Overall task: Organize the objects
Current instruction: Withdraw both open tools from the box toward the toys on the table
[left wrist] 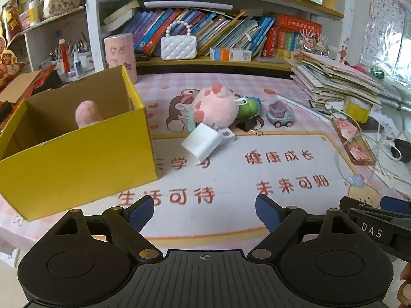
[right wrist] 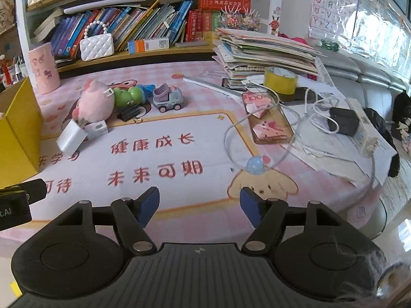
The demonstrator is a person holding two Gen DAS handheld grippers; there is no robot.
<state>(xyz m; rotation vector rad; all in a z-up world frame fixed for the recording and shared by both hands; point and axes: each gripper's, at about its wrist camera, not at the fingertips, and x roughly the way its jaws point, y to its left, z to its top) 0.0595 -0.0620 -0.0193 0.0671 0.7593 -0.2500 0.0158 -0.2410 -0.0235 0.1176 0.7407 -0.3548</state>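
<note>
Toys and small boxes lie in a loose heap near the middle of the pink desk mat [left wrist: 231, 179], beside a yellow cardboard box [left wrist: 77, 159] that stands open on the left and already holds something pink and soft.

Nearest the cameras, the left gripper [left wrist: 204, 214] hangs over the mat with its blue pads spread wide and nothing between them. The right gripper [right wrist: 199, 204], just beside it, is likewise released and empty, its jaws standing somewhat narrower.

Next out is the white charger block [left wrist: 201, 141], tilted on 1 edge against a small white carton [left wrist: 227, 136]. It looks hard, smooth and light, so likely slippery; gripping across its 2 flat faces should serve best.

Behind it, the pink plush pig [left wrist: 215, 106] leans on the pile. Being soft and light, it should squash under the pads without harm, so a pinch through the middle of its round body seems safest.

Touching the pig are a green plastic toy [left wrist: 248, 107] and a black binder clip [left wrist: 248, 123]: the toy rigid and rounded, the clip small and low, which may call for a careful, narrow pinch.

Farthest right sits the grey and purple toy truck [left wrist: 280, 114], on wheels and so apt to roll; taking it across the body sides looks wise.
</note>
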